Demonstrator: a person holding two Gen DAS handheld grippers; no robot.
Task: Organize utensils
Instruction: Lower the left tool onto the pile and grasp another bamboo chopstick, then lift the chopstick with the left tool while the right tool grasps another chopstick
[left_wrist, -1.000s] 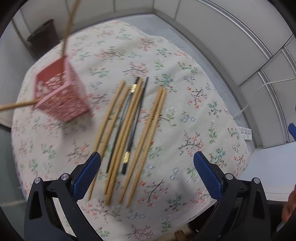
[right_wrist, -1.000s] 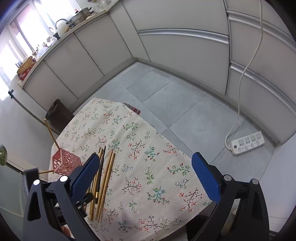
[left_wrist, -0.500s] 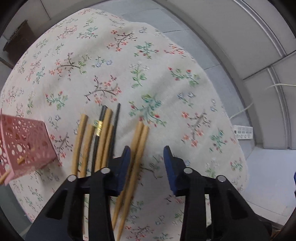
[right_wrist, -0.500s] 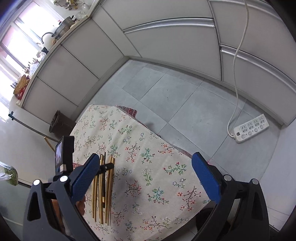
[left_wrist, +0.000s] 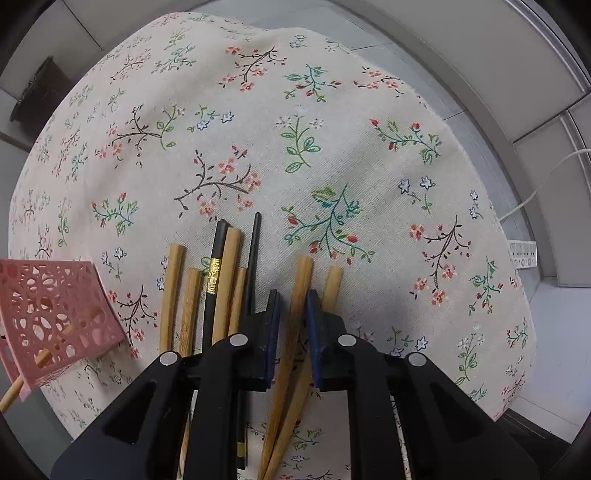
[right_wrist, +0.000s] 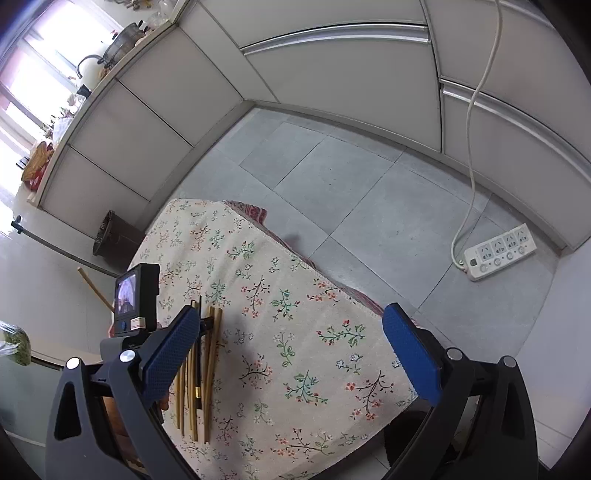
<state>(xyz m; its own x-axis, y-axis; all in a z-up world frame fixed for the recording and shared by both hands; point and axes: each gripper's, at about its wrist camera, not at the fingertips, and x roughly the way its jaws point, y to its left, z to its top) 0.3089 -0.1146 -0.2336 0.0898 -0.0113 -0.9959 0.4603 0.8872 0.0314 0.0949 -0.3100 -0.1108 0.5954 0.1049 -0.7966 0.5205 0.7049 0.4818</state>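
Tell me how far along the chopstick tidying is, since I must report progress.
Barely started: one chopstick sits in the pink holder. The left gripper is closing on a wooden chopstick. Seven others remain on the tablecloth; the right gripper waits open.

A table draped in a cream floral tablecloth (left_wrist: 332, 147) carried everything. On the cloth lay a row of chopsticks side by side: a group of wooden chopsticks (left_wrist: 171, 291) mixed with two black chopsticks (left_wrist: 216, 266), one bearing a gold band, and just beside them a separate pair of wooden chopsticks (left_wrist: 301, 280). A pink perforated holder (left_wrist: 55, 314) sat at the cloth's left edge, with a wooden stick through it.
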